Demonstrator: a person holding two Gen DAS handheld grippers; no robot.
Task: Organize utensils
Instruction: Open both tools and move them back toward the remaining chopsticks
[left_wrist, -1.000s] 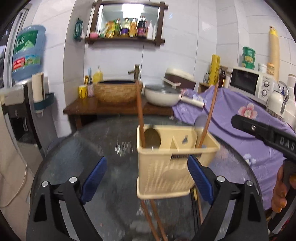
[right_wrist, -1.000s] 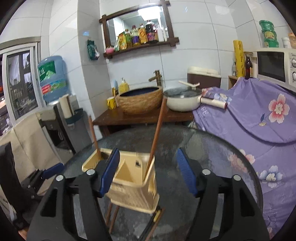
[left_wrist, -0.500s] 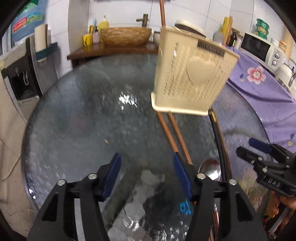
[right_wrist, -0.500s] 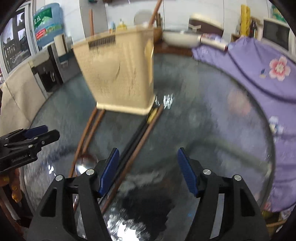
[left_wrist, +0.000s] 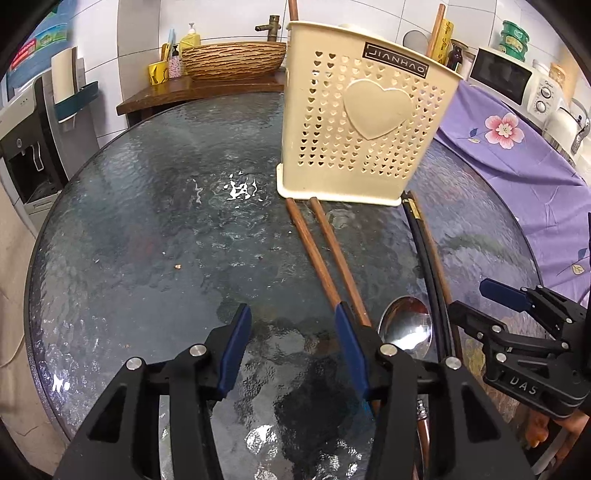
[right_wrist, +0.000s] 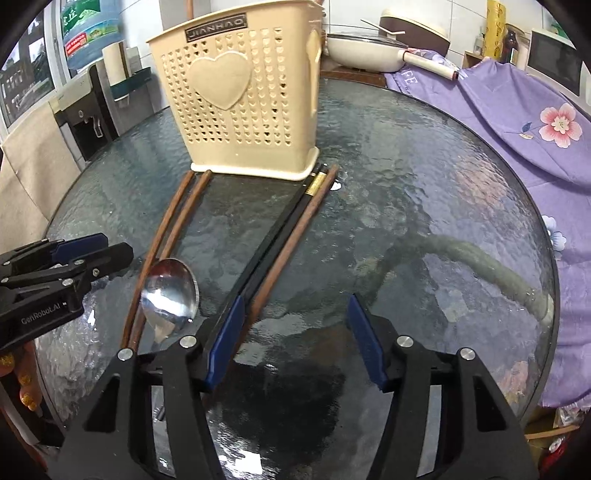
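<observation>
Cream plastic formed the utensil holder (left_wrist: 364, 122), a perforated caddy with a raised heart on its face, which stood upright on the round textured-glass surface (left_wrist: 147, 229). Two wooden handles (left_wrist: 436, 29) rose out of its top. Flat on the glass at its base lay the loose utensils. A pair of brown wooden chopsticks (left_wrist: 325, 251) ran from the caddy's foot toward the cameras. Beside them lay a steel spoon (right_wrist: 170, 291), bowl facing up. Further to the right, black chopsticks with a gold band (right_wrist: 280, 225) lay side by side with one more brown stick (right_wrist: 295, 232).

The left tool (left_wrist: 291, 347) was over bare glass. Its right blue pad was just beside the near ends of the brown pair. Its jaws were closing at a middling gap with nothing between them. The right tool (right_wrist: 295, 339) also was over bare glass. Its left pad lay next to the black chopsticks. Its jaws were closing at a moderate gap, likewise empty. Whether either tool touched the glass could not be told.

Purple floral cloth (right_wrist: 535, 122) covered the furniture to the right. A white pan (right_wrist: 365, 51) sat behind the caddy.
</observation>
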